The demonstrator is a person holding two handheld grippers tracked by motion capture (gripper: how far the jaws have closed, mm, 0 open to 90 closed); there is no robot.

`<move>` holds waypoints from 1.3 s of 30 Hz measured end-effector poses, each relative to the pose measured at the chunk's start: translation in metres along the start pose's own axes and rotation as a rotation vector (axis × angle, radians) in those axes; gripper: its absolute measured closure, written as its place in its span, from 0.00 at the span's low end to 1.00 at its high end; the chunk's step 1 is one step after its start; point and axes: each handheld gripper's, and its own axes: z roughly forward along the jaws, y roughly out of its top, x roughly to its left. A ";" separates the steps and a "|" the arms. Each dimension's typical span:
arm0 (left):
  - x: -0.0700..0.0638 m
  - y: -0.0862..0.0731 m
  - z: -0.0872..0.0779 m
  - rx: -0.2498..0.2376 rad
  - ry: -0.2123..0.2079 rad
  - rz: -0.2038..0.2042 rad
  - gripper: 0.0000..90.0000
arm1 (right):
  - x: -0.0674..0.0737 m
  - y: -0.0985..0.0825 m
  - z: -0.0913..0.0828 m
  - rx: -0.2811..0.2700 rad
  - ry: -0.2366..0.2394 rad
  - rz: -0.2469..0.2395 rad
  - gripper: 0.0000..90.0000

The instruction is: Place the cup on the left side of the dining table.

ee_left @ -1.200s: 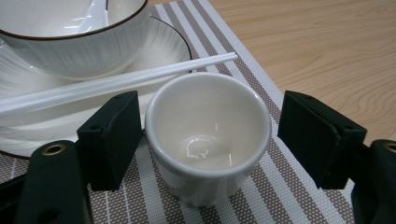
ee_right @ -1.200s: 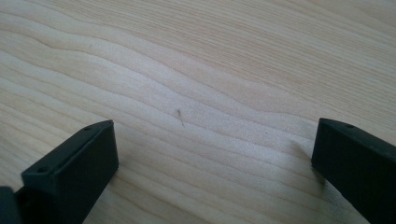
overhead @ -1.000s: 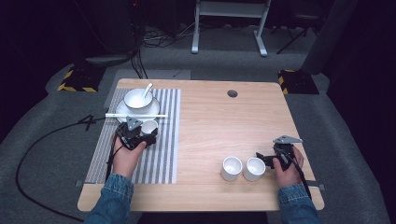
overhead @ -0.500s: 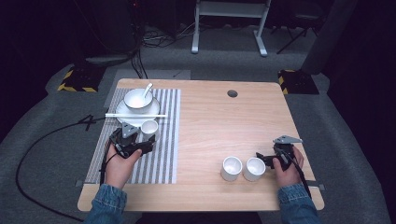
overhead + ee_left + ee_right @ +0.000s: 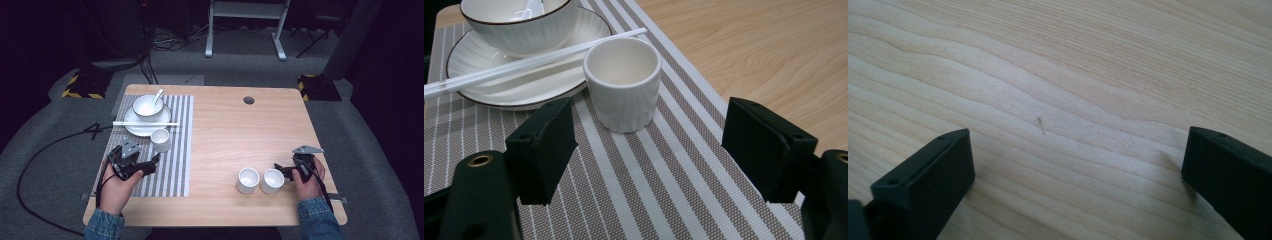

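A small white cup (image 5: 160, 140) (image 5: 622, 82) stands upright on the striped placemat (image 5: 175, 160), just in front of a white plate (image 5: 137, 129). The plate carries a bowl (image 5: 148, 106) with a spoon in it, and white chopsticks (image 5: 145, 123) lie across the plate. My left gripper (image 5: 150, 162) (image 5: 654, 150) is open on the mat, a short way back from the cup and not touching it. Two more white cups (image 5: 248, 180) (image 5: 273, 181) stand side by side near the front right. My right gripper (image 5: 280, 170) (image 5: 1078, 180) rests open beside the right one, with bare wood between its jaws.
The wooden table (image 5: 240, 135) has a dark round hole (image 5: 248, 100) near its far edge. A black cable (image 5: 45, 150) trails off the left side onto the grey floor. A white frame (image 5: 245, 25) stands beyond the table.
My left gripper has drawn back toward the near edge, away from the cup, which stays on the mat. The right gripper has not moved.
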 end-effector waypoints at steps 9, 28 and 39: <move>-0.001 -0.011 -0.012 0.030 -0.038 0.019 0.24 | 0.000 0.000 0.000 0.000 0.000 0.000 0.00; -0.005 -0.049 -0.018 0.117 -0.065 0.045 0.21 | 0.000 0.000 0.000 0.000 0.000 0.000 0.00; -0.003 -0.070 -0.015 0.163 -0.088 0.067 0.21 | 0.000 0.000 0.000 0.000 0.000 0.000 0.00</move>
